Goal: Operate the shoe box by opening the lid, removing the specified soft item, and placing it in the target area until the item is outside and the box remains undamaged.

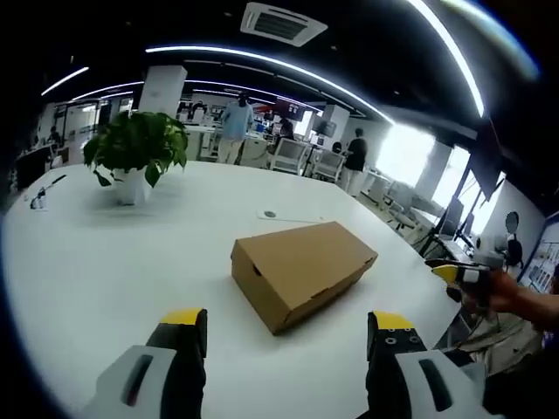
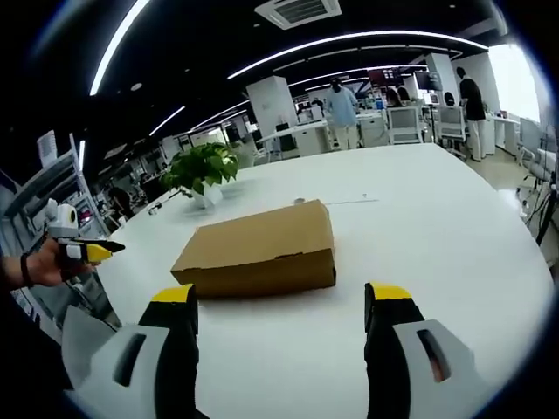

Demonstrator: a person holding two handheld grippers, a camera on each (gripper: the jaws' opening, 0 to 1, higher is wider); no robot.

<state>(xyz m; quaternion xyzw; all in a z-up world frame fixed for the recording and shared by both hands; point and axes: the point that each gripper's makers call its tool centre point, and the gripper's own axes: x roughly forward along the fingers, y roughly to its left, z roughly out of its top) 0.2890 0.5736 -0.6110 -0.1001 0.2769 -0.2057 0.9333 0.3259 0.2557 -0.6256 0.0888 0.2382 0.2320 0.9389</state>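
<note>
Shoe box point(image 1: 301, 272), lid closed, is seen on the white table point(image 1: 105, 262), just ahead of both grippers, long axis lying crosswise before the right gripper point(image 2: 281, 307). Jaws of the left gripper point(image 1: 286, 330) and of the right are held apart, nothing gripped; neither is judged clearly nearer.

Closed brown shoe box point(image 1: 301, 271) sits on white worktop point(image 1: 105, 262), apart from left gripper point(image 1: 287, 327), jaws wide apart. Potted plant point(image 1: 137, 153) far behind. Right gripper point(image 1: 460, 273) at right edge.

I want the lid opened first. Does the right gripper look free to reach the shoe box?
Probably yes. The right gripper is open and faces the closed shoe box, with bare white table between them and nothing in the way.
</note>
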